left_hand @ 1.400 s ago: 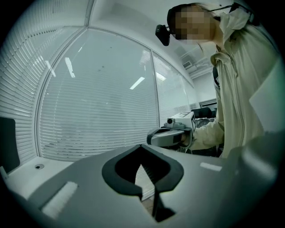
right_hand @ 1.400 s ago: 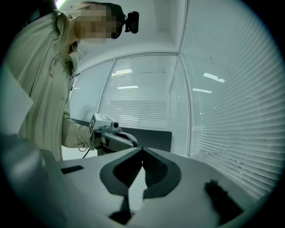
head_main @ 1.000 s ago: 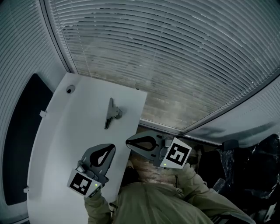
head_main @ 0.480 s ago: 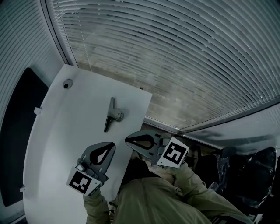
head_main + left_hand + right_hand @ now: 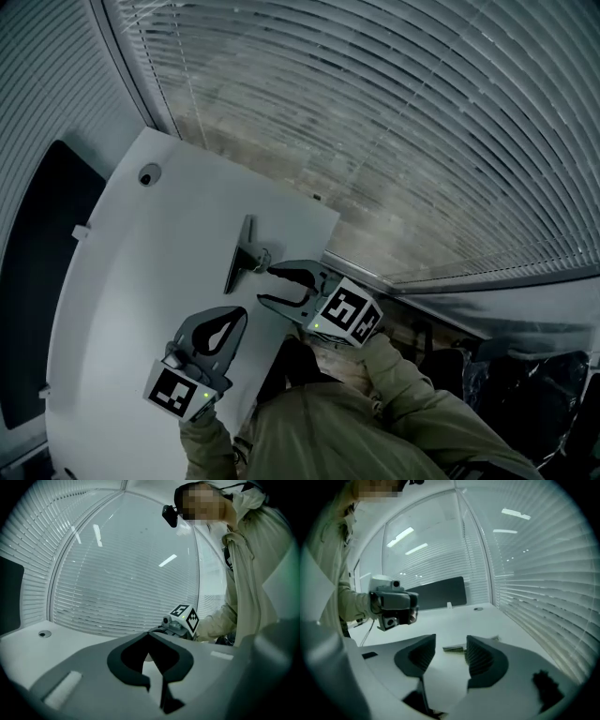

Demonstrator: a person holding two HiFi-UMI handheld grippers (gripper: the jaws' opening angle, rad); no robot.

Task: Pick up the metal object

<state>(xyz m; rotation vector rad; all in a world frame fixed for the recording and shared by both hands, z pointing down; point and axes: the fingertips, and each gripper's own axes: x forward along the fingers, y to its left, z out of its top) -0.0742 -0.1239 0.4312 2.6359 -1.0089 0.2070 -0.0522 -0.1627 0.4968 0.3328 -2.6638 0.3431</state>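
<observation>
Metal object (image 5: 242, 255): a slim lever-like piece with a small knob at one side, lying flat on the white counter (image 5: 141, 281) close to the edge nearest the window blinds (image 5: 375, 122).

Head view: the right tool (image 5: 270, 285) points at the piece from the person's side, its tips just beside the near end, apparently lined up for a grab. The left tool (image 5: 236, 317) sits lower and apart from the piece, probably parked out of the way.

Left gripper view: the left tool (image 5: 149, 635) has its jaws together with nothing between them. Beyond them the right tool (image 5: 180, 620) shows with its marker cube.

Right gripper view: the right tool (image 5: 451, 641) has its jaws opening. The metal object (image 5: 452, 647) shows in the gap, lying on the counter (image 5: 454, 620) just ahead of the pads, which do not touch it. The left tool (image 5: 391, 604) hangs off to one side.
</observation>
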